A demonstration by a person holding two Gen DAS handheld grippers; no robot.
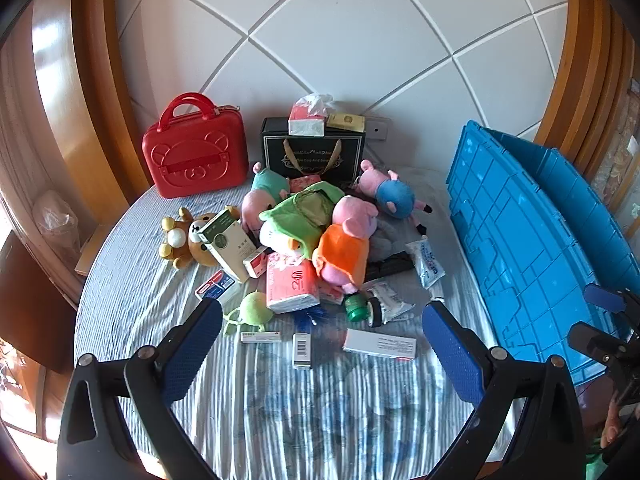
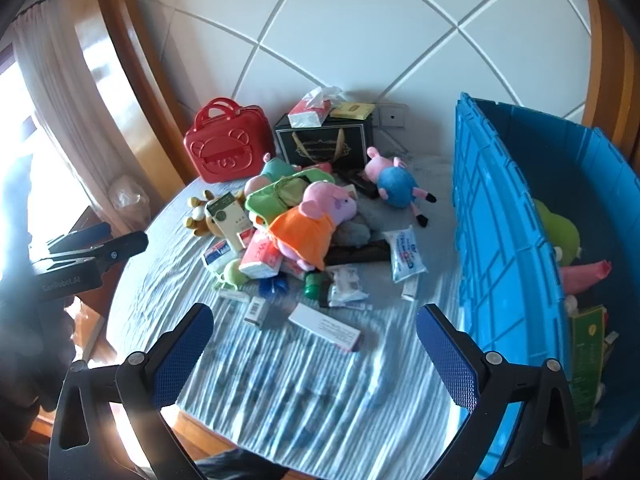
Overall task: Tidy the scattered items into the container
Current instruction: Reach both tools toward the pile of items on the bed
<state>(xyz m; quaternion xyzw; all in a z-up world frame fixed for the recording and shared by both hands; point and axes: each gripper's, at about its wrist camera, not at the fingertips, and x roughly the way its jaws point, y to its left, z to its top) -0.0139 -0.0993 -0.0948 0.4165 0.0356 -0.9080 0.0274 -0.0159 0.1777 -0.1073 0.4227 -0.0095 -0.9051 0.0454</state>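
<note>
I'm seeing both tools spread as wide as they go, nothing between the pads, nothing touched.

The left gripper [image 1: 322, 340] is hanging over the near edge of the clutter on the striped bedsheet [image 1: 280, 400], tilting down. Its blue pads are framing a long white medicine box [image 1: 379, 344], a small barcode box [image 1: 302, 350] and a flat white strip box [image 1: 260, 337], but they're sitting well above them, no contact.

The right gripper [image 2: 314, 344] is also pointing down at the sheet, fingers apart, empty. The same white box [image 2: 325, 327] is lying between its fingertips in view, untouched.

I'm seeing the pile sitting mid-bed: an orange-dressed pig plush [image 1: 346, 246] lying on top, a green plush [image 1: 298, 222] beside it, a blue-dressed pig plush [image 1: 390, 192] off to the far right of the heap, a brown bear plush [image 1: 188, 240] at the left, a red tissue pack [image 1: 291, 286], a green bottle [image 1: 356, 306] and a small green frog toy [image 1: 252, 308] near the front.

The blue crate [image 2: 504, 240] is standing on the right side of the bed, just beside the right gripper. I'm seeing a green plush [image 2: 560, 232], something pink [image 2: 584, 274] and a green box [image 2: 586, 360] already lying inside.

A red bear case [image 1: 196, 156] and a black gift bag [image 1: 312, 152] are standing at the headboard, apart from the pile.
</note>
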